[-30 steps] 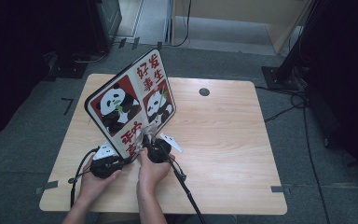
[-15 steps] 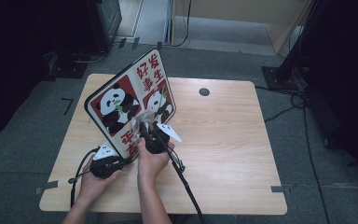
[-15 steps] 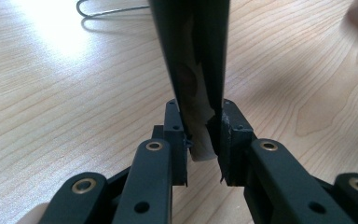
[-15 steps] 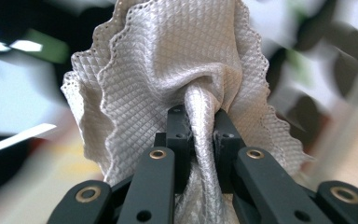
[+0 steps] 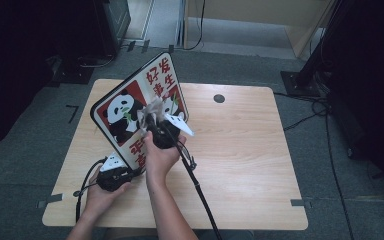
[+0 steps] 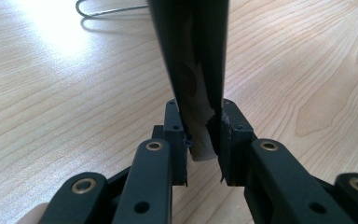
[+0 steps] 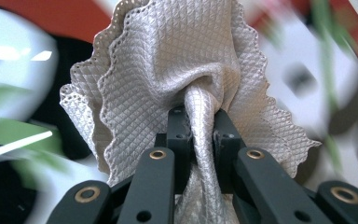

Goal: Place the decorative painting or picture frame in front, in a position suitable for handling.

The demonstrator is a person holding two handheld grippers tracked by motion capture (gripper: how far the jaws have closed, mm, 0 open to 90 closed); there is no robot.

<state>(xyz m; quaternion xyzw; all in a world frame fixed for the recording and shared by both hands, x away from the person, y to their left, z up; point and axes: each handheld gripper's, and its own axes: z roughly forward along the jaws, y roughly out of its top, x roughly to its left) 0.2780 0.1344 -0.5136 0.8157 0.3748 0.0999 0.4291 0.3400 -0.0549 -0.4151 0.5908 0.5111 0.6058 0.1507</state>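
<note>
Now wiping | panda board [image 5: 130, 107] stands tilted on table [image 5: 240, 150] | left gripper [image 6: 204, 140] pinches board's lower edge | right gripper [image 7: 201, 116] pinches cloth [image 7: 182, 60] against board's face | next, likely: sweep cloth across, keep board steady.

— What is the right gripper [image 7: 200, 122] holding?
— A pale grey cloth [image 7: 177, 60] with a fine diamond weave and scalloped edges. The two black jaws are closed on a bunched fold at its middle.
— How does the cloth sit?
— It fans out above the jaws to left and right, and a twisted strand runs down between them.
— And behind it?
— A blurred board [image 7: 307, 70] close behind, with red, white, black and some green patches. The picture on it cannot be made out.
</note>
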